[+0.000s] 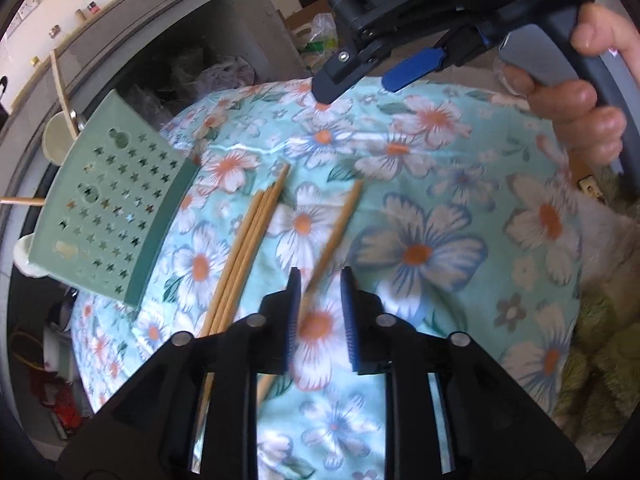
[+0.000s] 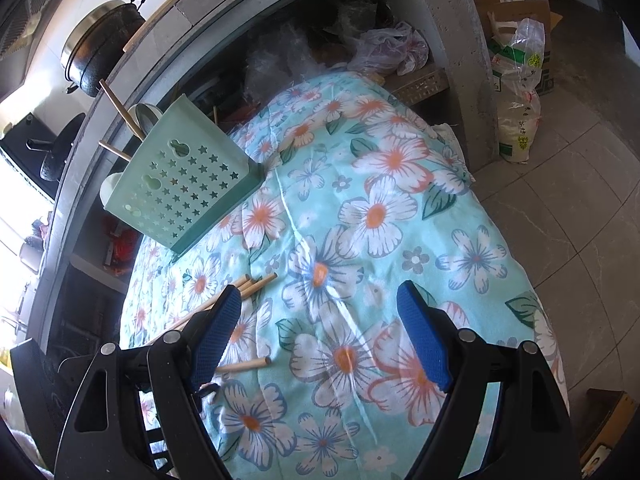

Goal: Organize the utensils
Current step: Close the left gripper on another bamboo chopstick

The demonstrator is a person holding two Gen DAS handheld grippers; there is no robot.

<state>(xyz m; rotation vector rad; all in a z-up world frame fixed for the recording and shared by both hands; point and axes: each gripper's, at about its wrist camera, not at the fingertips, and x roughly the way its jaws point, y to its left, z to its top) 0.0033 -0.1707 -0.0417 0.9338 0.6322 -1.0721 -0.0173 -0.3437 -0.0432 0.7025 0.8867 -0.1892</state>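
Note:
A green perforated utensil holder (image 1: 108, 204) stands at the table's left edge, with wooden sticks and pale spoons poking out behind it; it also shows in the right wrist view (image 2: 180, 188). A bundle of wooden chopsticks (image 1: 244, 248) lies on the floral cloth beside it. One separate chopstick (image 1: 340, 224) lies at an angle, its near part between my left gripper's (image 1: 320, 320) open fingers. My right gripper (image 2: 320, 340) is open and empty above the cloth; it also shows at the top of the left wrist view (image 1: 360, 76). Chopstick ends (image 2: 256, 284) show by its left finger.
The table wears a turquoise floral cloth (image 2: 360, 208). Behind it a grey counter (image 2: 224, 12) holds a black pot (image 2: 100, 52), with plastic bags beneath. A rice sack (image 2: 516, 92) and cardboard box stand on the tiled floor at right.

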